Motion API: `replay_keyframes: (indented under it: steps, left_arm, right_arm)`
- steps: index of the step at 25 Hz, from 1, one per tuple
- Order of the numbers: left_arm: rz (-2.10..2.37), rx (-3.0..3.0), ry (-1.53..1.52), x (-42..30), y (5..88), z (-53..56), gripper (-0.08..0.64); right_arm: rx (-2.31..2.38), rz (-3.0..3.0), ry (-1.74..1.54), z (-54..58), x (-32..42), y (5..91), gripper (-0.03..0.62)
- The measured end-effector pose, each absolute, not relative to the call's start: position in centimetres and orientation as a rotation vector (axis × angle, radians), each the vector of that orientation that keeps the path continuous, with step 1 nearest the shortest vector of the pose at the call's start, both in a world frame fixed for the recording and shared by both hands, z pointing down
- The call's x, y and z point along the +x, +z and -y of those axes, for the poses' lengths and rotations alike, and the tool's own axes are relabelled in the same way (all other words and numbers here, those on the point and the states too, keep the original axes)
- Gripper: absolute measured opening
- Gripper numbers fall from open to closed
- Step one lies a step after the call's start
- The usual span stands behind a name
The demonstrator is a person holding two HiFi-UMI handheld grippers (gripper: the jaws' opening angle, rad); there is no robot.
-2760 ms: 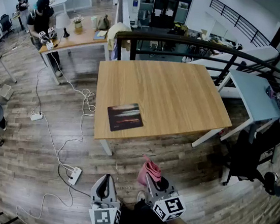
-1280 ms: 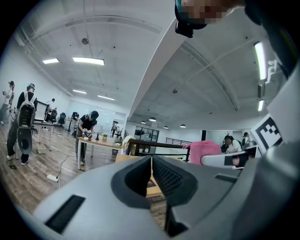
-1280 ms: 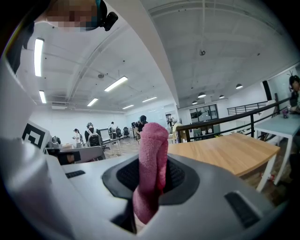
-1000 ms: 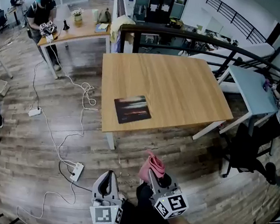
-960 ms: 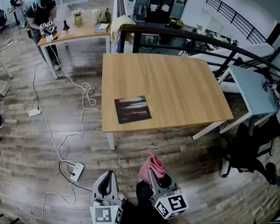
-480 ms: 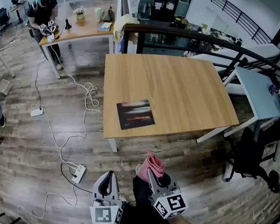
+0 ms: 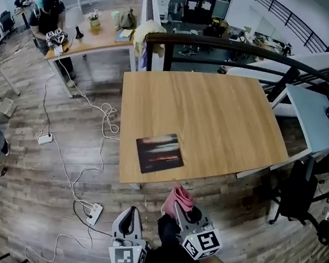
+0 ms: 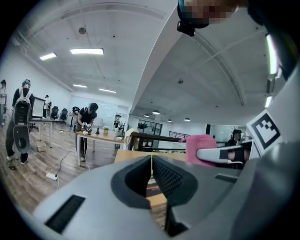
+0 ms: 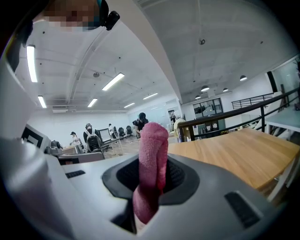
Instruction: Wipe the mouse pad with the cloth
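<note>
Head view, just off the near edge of the wooden table (image 7: 215, 110): shows a pink cloth (image 7: 177, 198) pinched upright in the right gripper (image 7: 181, 211), at 6 o'clock in frame. Holds the left gripper (image 7: 127, 216) alongside at 7 o'clock, jaws pressed together on nothing. Finds the dark mouse pad (image 7: 160, 153) lying flat near the table's front-left corner, at about 11 o'clock from the cloth, well apart and untouched. Looks like the approach, with wiping not yet begun. Next calls for carrying the cloth forward and down onto the pad, pressing it flat, then sweeping across. May also call for steadying the pad's edge with the empty gripper against sliding.
</note>
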State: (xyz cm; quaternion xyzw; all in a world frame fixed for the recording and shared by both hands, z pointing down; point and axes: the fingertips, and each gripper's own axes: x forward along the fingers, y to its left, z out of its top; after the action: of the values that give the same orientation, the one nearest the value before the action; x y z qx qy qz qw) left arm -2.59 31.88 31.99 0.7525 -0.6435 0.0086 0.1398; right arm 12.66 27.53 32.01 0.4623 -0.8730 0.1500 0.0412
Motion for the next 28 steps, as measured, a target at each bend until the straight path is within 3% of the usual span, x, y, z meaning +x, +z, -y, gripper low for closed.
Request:
replay_keyframes:
  steps: [28]
  left_arm:
    - [1.876,1.980,0.220,-1.8,40.8,-16.4,0.028]
  right_arm:
    - [1.138,2.667,0.573,-9.8,11.9,38.2,0.090]
